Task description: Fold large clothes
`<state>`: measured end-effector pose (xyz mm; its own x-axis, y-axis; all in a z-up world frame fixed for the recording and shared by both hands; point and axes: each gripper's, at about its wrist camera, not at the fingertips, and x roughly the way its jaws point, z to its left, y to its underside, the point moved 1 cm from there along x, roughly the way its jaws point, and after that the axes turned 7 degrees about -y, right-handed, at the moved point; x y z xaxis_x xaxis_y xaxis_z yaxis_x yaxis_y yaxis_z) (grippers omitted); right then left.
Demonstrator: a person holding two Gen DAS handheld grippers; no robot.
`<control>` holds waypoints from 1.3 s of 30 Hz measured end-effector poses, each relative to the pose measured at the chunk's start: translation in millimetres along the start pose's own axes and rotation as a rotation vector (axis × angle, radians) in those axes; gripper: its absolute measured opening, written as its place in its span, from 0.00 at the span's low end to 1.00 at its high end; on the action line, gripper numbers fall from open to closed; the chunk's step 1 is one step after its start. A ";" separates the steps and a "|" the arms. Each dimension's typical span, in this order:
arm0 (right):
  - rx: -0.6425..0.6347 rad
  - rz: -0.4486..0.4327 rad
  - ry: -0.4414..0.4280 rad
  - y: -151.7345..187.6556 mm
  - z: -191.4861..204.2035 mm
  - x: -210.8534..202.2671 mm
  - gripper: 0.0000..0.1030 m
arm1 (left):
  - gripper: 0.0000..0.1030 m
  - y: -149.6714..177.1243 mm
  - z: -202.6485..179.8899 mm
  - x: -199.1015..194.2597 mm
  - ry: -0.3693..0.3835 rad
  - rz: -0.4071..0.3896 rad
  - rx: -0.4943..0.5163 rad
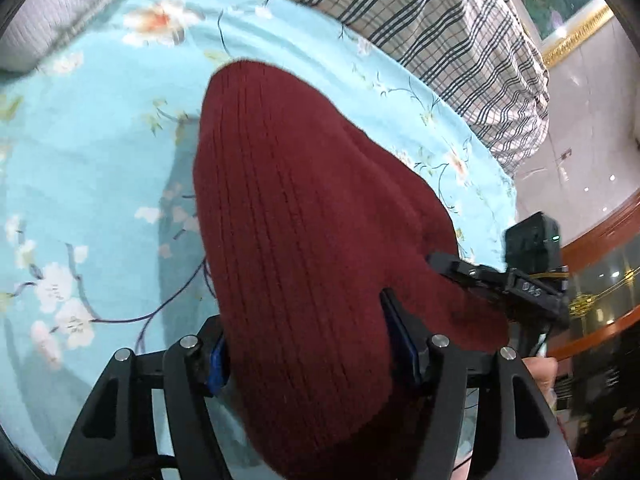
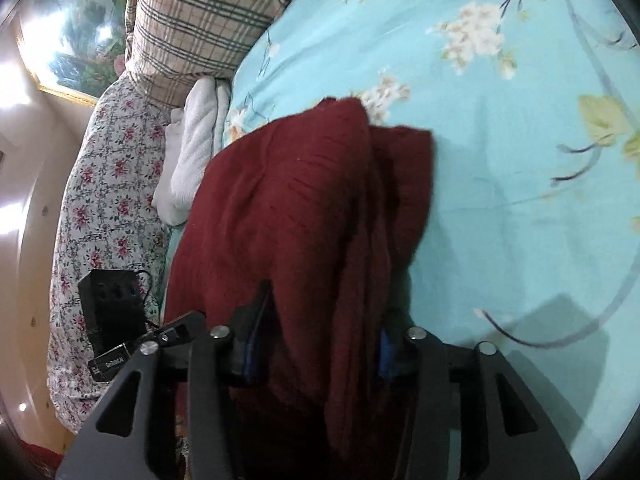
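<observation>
A dark red ribbed knit garment (image 1: 304, 216) hangs bunched over a light blue floral bedsheet (image 1: 92, 168). My left gripper (image 1: 308, 352) is shut on the garment, with cloth draped over and between its fingers. In the right wrist view the same red garment (image 2: 296, 216) is gathered in folds, and my right gripper (image 2: 320, 344) is shut on it. The right gripper also shows in the left wrist view (image 1: 500, 280), at the garment's right edge. The fingertips of both grippers are hidden by cloth.
A plaid quilt (image 1: 460, 32) lies along the far side of the bed. A white towel (image 2: 192, 148) and a flowered cover (image 2: 108, 200) sit at the bed's edge. A grey pillow (image 1: 60, 4) is at the top left. The floor lies beyond the bed (image 1: 588, 128).
</observation>
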<state>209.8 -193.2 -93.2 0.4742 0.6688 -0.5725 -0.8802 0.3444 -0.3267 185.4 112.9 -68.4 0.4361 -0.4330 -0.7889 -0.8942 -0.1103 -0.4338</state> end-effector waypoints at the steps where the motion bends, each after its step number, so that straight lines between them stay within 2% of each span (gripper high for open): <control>1: -0.011 -0.009 0.022 0.9 4.3 -6.3 0.45 | 0.63 1.6 -2.0 -6.9 -0.010 -0.016 0.003; 6: -0.076 -0.083 0.113 4.5 26.0 -36.9 0.45 | 0.62 17.7 -4.2 -62.0 -0.051 -0.157 0.029; 9: -0.096 -0.112 0.096 5.6 34.2 -38.8 0.46 | 0.59 23.7 -6.0 -95.9 0.013 -0.226 0.073; 11: -0.107 -0.107 0.089 3.9 38.2 -31.1 0.46 | 0.52 21.4 -20.5 -98.8 0.040 -0.242 0.115; 12: -0.110 -0.099 0.092 2.3 39.5 -24.4 0.45 | 0.50 20.3 -27.1 -96.8 0.056 -0.241 0.141; 13: -0.111 -0.090 0.101 0.4 39.0 -17.1 0.39 | 0.43 18.3 -34.4 -90.8 0.070 -0.233 0.164; 15: -0.117 -0.066 0.153 -4.8 39.8 -3.9 0.07 | 0.36 14.5 -44.5 -69.9 0.104 -0.162 0.191; 16: -0.120 -0.074 0.151 -7.1 43.4 -4.3 0.07 | 0.27 15.1 -43.0 -59.4 0.100 -0.119 0.193; 17: -0.135 -0.118 0.125 -8.9 49.3 -13.4 0.06 | 0.24 18.7 -42.8 -50.9 0.095 -0.089 0.198; 18: -0.151 -0.143 0.127 -9.2 51.7 -21.8 0.06 | 0.22 21.1 -41.1 -43.2 0.109 -0.069 0.199; 20: -0.167 -0.170 0.188 -10.4 51.6 -32.6 0.06 | 0.20 23.9 -40.6 -36.1 0.132 -0.052 0.179; 21: -0.151 -0.156 0.208 -10.7 44.3 -31.9 0.06 | 0.20 24.0 -43.9 -34.4 0.135 -0.052 0.183; 25: -0.088 -0.105 0.236 -2.9 23.5 -18.9 0.13 | 0.21 28.3 -57.6 -35.1 0.067 -0.070 0.246; 30: -0.085 -0.212 0.235 14.0 44.9 -43.8 0.14 | 0.21 28.3 -51.5 -40.0 0.076 -0.077 0.220; 33: -0.112 -0.262 0.182 29.1 66.8 -53.4 0.14 | 0.22 30.5 -45.2 -46.2 0.081 -0.089 0.205; 36: -0.122 -0.234 0.122 40.6 78.3 -46.4 0.14 | 0.23 39.4 -44.6 -61.8 0.047 -0.123 0.203; 37: -0.121 -0.217 0.127 43.1 77.8 -41.9 0.15 | 0.27 44.6 -43.7 -69.4 0.029 -0.136 0.206; 38: -0.119 -0.203 0.139 45.8 76.7 -37.2 0.15 | 0.38 48.7 -43.6 -75.4 0.009 -0.148 0.212; 39: -0.114 -0.194 0.149 48.6 74.1 -32.9 0.15 | 0.46 57.3 -44.0 -84.4 -0.044 -0.171 0.228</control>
<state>149.9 -149.6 -34.5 0.6391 0.4904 -0.5925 -0.7684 0.3742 -0.5191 92.9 103.8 -7.5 0.5869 -0.3860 -0.7117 -0.7639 0.0275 -0.6448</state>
